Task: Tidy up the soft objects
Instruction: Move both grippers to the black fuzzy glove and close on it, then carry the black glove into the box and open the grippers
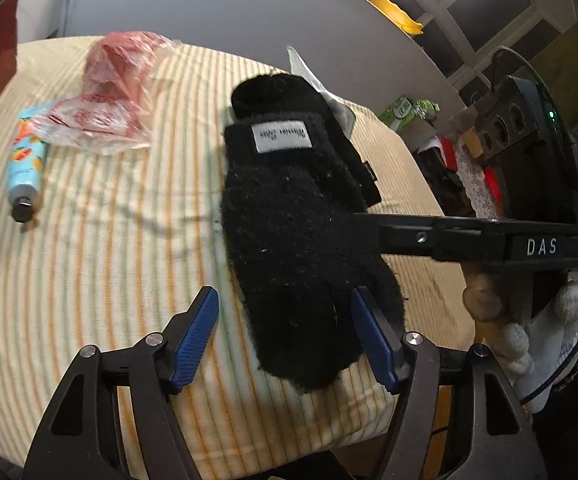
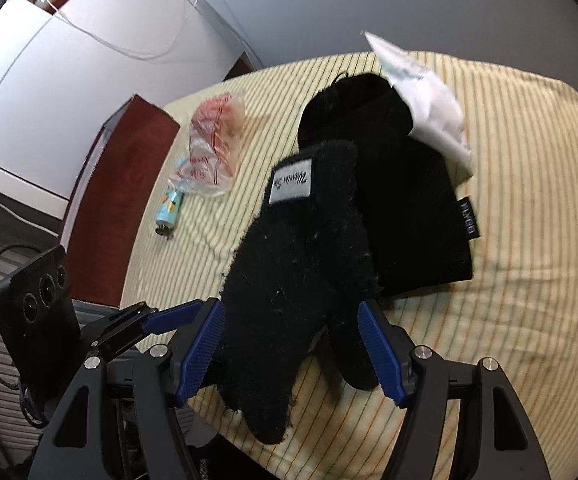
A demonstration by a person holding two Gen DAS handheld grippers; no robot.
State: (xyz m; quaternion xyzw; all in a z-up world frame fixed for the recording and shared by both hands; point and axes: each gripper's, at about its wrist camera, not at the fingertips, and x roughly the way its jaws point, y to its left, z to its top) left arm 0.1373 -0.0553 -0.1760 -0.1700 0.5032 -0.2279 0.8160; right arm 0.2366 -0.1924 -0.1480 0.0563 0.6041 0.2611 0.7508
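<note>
Right wrist cam looks down at a yellow striped cloth-covered table. The right gripper has its blue ribbed pads spread on either side of a fuzzy black knit mitten with a white sewn label; can't tell if the pads actually touch it. Behind the mitten lies a smoother black knit hat with a small side tag, with a crumpled white plastic bag at its far end. Off to the left sit a clear crinkly bag with red print and a light blue tube. The left gripper pokes in at the lower left.
</note>
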